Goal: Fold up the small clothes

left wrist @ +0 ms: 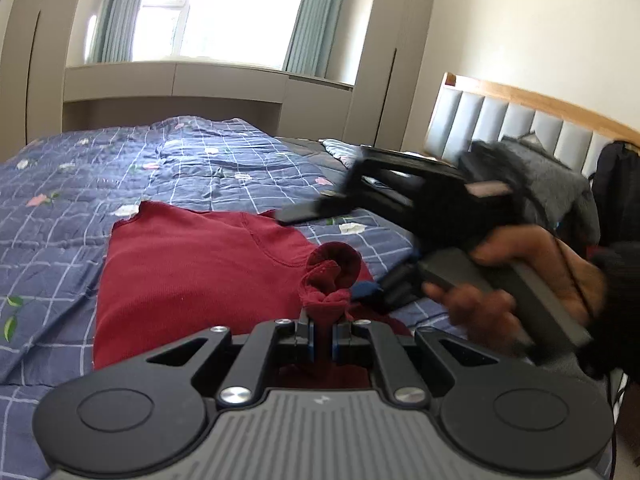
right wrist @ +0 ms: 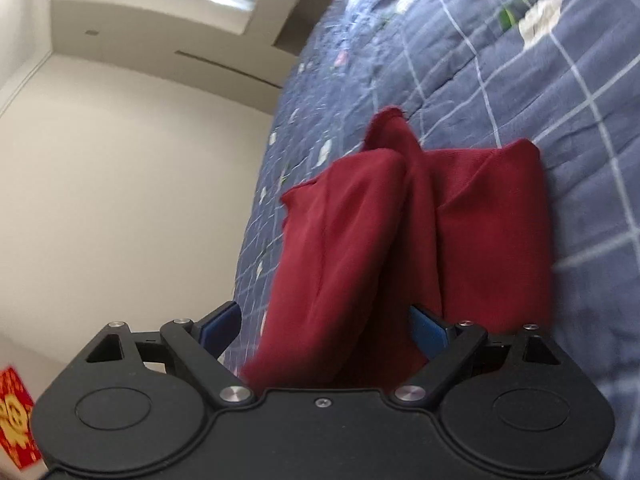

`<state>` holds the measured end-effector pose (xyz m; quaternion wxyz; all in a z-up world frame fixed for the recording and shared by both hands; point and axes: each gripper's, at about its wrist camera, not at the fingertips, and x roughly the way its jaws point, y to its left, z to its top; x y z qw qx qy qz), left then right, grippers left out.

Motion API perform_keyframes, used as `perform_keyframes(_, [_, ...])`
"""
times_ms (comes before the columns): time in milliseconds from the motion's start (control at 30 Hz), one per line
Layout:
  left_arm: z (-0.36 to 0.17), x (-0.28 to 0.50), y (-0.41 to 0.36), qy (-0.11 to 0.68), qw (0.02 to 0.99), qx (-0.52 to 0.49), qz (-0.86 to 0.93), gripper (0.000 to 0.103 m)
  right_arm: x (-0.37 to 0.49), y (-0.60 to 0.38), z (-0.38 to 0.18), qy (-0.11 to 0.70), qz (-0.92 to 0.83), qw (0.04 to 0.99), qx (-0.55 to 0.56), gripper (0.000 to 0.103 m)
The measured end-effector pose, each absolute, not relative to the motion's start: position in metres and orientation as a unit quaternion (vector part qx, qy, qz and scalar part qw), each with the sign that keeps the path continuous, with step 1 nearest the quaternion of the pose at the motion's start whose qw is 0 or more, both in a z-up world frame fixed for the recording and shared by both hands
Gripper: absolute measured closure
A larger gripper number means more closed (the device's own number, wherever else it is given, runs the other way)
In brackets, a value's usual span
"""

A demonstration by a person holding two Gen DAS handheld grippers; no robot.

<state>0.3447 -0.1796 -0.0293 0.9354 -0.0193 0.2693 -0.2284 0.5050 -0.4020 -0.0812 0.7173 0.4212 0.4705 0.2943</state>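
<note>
A dark red garment (left wrist: 192, 272) lies spread on the blue quilt (left wrist: 120, 176). My left gripper (left wrist: 322, 336) is shut on a bunched edge of the red garment (left wrist: 332, 276) at its near right side. My right gripper (left wrist: 320, 210) shows in the left wrist view, blurred, held by a hand above the garment's right part. In the right wrist view the camera is rolled sideways. The right gripper (right wrist: 324, 328) has its blue-padded fingers (right wrist: 428, 328) wide apart, with folds of the red garment (right wrist: 400, 232) lying between them.
The bed's grey padded headboard (left wrist: 520, 124) is at the right, with dark clothes (left wrist: 560, 184) piled near it. Beige cupboards (left wrist: 200, 84) and a window stand behind the bed. A white wall (right wrist: 120, 200) fills the left of the right wrist view.
</note>
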Motion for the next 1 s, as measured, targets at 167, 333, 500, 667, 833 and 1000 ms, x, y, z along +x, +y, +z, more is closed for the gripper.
perform_keyframes(167, [-0.033,0.341,-0.185,0.267,0.936,-0.001,-0.227,0.096,0.521,-0.396,-0.074,0.455,0.274,0.751,0.394,0.053])
perform_keyframes(333, [-0.029,0.341,-0.189,0.259,0.938,0.004,-0.23,0.096,0.517,-0.397,-0.06,0.433,0.259,0.79,0.35,0.089])
perform_keyframes(500, [-0.025,0.342,-0.204,0.258,0.931,0.009,-0.257,0.096,0.502,-0.409,-0.034,0.39,0.246,0.842,0.279,0.092])
perform_keyframes(667, [-0.042,0.352,-0.222,0.294,0.915,0.012,-0.277,0.096,0.498,-0.428,-0.055,0.401,0.208,0.852,0.263,0.094])
perform_keyframes(833, [-0.053,0.353,-0.223,0.317,0.9,0.018,-0.298,0.092,0.494,-0.434,-0.074,0.398,0.196,0.855,0.269,0.094])
perform_keyframes(1000, [-0.038,0.348,-0.195,0.325,0.891,-0.037,-0.316,0.013,0.489,-0.424,-0.068,0.386,0.179,0.877,0.223,0.075])
